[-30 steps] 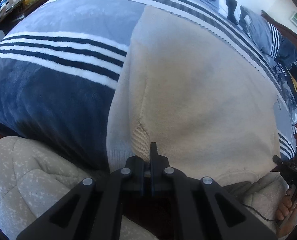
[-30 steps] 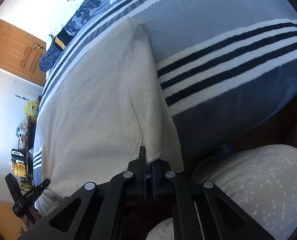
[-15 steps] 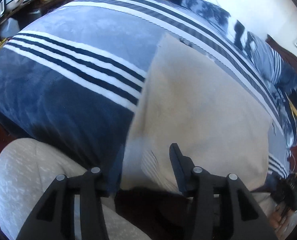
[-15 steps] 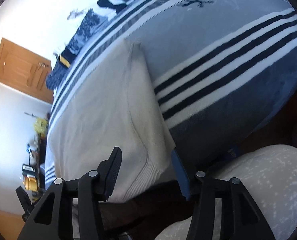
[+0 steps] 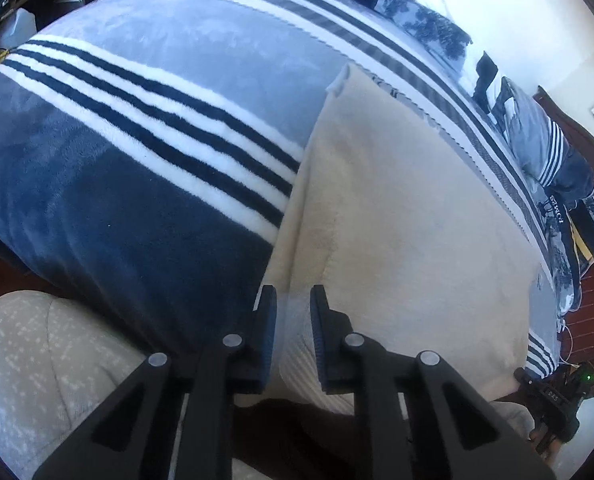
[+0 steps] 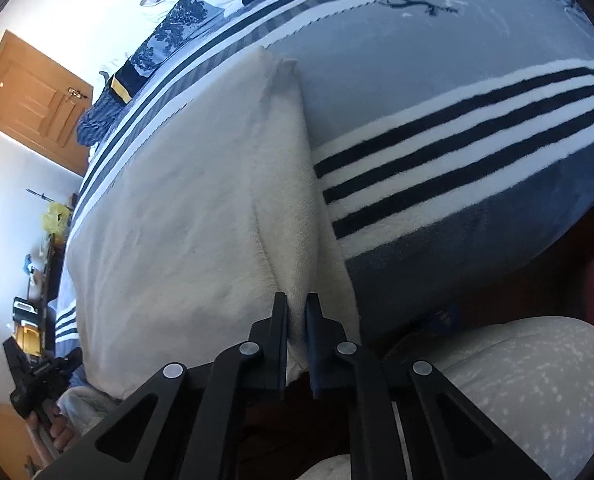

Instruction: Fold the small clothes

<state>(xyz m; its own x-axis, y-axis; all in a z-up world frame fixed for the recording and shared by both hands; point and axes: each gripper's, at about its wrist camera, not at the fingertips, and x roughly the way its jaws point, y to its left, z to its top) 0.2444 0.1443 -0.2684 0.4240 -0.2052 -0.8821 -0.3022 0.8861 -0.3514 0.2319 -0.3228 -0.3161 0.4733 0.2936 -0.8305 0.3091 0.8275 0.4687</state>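
Left tongs [image 5: 293, 304] are seen narrowed around the ribbed hem at the near left corner of the cream sweater [image 5: 409, 216]; the jaws have just been closing, with the knit between the blue pads [image 5: 268, 320], though a small gap remains, so whether the pads actually press the fabric cannot be told. Right tongs [image 6: 296, 312] are nearly shut and clamped on the sweater's near right edge; their jaws have also just been closing, and the cloth is pinched between the fingers [image 6: 279, 320].

The cream sweater [image 6: 185, 216] is laid flat on the bed, on a blue, white and navy striped blanket [image 5: 137, 128], with its hem at the near edge of the bed and its far end toward the pillows [image 5: 537, 148]. A seam line (running lengthwise) is visible near the right edge in the right wrist view.

The person's legs in pale speckled trousers [image 6: 517, 380] are seen below the bed edge. A wooden door [image 6: 33, 100] is visible at far left of the right wrist view. Each gripper is glimpsed at the edge of the other's view.
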